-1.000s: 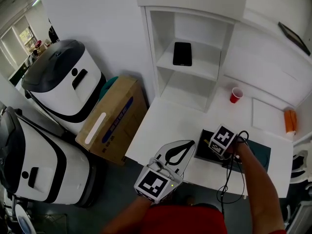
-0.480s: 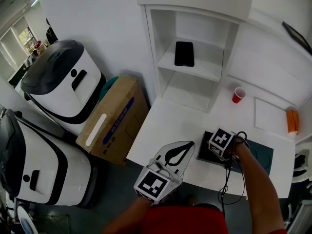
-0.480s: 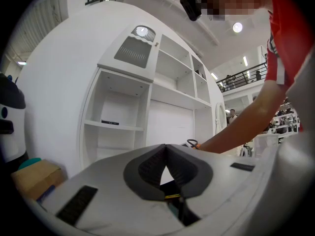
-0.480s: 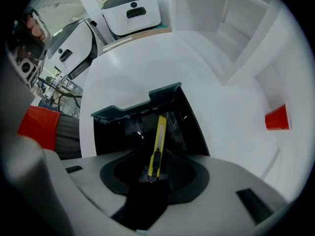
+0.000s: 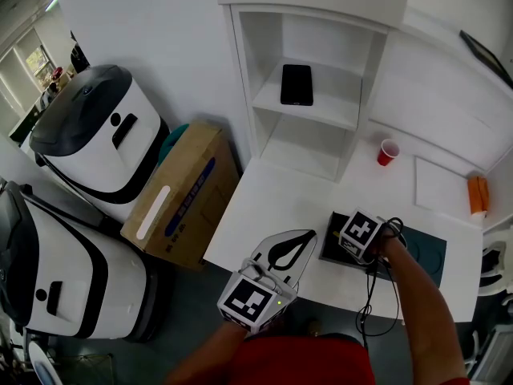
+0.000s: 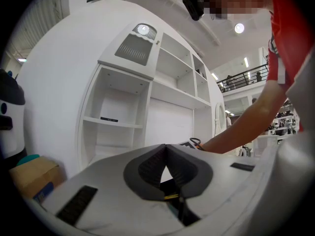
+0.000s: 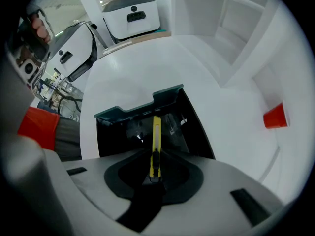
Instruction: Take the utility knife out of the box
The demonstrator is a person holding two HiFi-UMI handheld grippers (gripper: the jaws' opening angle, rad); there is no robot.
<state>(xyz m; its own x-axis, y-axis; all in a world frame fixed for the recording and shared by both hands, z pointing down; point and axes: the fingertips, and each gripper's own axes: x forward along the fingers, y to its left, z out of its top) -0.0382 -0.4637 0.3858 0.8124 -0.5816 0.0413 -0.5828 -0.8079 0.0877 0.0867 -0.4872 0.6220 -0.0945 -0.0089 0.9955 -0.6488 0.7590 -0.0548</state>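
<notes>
A yellow utility knife (image 7: 156,132) lies lengthwise in the open black box (image 7: 113,136), whose teal lid (image 7: 138,107) stands at the far side. My right gripper (image 7: 155,157) points straight down into the box. Its jaws are closing, with the knife's near end between them and the pads against its sides. In the head view the right gripper (image 5: 358,235) covers the box (image 5: 425,255), so the knife is hidden there. My left gripper (image 5: 298,239) rests level at the table's front edge, shut and empty, its tips together in its own view (image 6: 166,146).
A red cup (image 5: 388,151) stands on the white table (image 5: 272,207) behind the box, also seen in the right gripper view (image 7: 274,116). A black phone (image 5: 296,84) lies on the shelf. An orange object (image 5: 477,195) is at far right. A cardboard box (image 5: 180,195) and white machines (image 5: 96,135) stand left.
Neither gripper has moved across the table in the head view; the right one stays over the box. Only the camera has shifted slightly.
</notes>
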